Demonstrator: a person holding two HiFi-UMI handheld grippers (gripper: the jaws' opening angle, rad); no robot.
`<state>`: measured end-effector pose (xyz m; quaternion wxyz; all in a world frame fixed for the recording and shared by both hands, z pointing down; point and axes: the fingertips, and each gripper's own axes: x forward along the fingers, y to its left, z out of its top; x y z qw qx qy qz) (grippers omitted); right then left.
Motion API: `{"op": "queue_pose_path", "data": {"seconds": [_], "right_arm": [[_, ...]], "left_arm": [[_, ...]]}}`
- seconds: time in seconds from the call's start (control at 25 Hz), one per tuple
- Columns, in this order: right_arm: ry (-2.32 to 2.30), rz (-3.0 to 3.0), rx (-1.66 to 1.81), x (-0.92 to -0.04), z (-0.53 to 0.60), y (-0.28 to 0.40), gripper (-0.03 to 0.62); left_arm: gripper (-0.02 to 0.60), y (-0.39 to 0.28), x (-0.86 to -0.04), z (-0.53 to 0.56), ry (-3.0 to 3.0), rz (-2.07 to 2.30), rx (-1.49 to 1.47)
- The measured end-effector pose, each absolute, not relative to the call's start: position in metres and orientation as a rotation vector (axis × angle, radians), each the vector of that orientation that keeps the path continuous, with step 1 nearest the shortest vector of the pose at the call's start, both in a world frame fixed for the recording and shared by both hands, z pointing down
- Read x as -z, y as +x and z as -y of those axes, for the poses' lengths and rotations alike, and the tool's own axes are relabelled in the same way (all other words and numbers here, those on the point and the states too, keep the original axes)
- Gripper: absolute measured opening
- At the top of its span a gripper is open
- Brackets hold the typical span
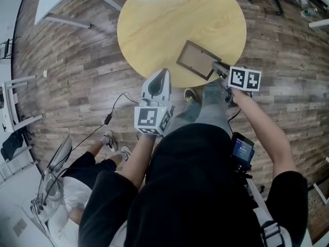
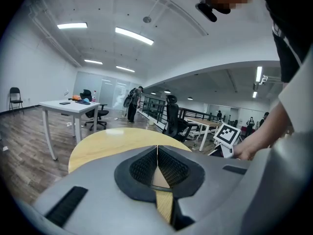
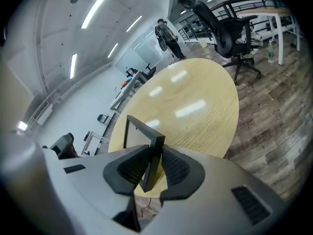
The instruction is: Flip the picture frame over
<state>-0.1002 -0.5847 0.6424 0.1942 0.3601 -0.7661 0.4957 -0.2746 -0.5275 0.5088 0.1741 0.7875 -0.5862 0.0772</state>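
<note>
Chair (image 3: 230, 33) stands beyond table (image 3: 205, 106); right hand-held gripper (image 3: 153, 156) clamps picture frame (image 3: 144, 130), left hand-held gripper (image 2: 157, 156) closed, empty.

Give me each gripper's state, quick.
Left gripper: jaws shut, nothing between them.
Right gripper: jaws shut on the edge of the dark-rimmed rectangular picture frame.

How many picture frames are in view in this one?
1. The picture frame lies on the round table, near the edge closest to the person, with one corner gripped between the right tongs. The person's body hides some floor, so another could be unseen.
</note>
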Motion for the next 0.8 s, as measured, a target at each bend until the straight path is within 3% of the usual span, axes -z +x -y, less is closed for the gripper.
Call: {"op": "queue_pose_path", "data": {"seconds": [0.48,0.8], "right_arm": [[0.946,2.051,-0.996,-0.664,0.603,-0.106,0.126],[0.707,2.052,-0.397,-0.665,0.604,-0.131,0.127]], "left_arm": [[0.023,-0.264,-0.509,0.530,2.238,1.649,-0.231],[0.023,-0.261,-0.511,0.530,2.237,1.650,-0.229]]}}
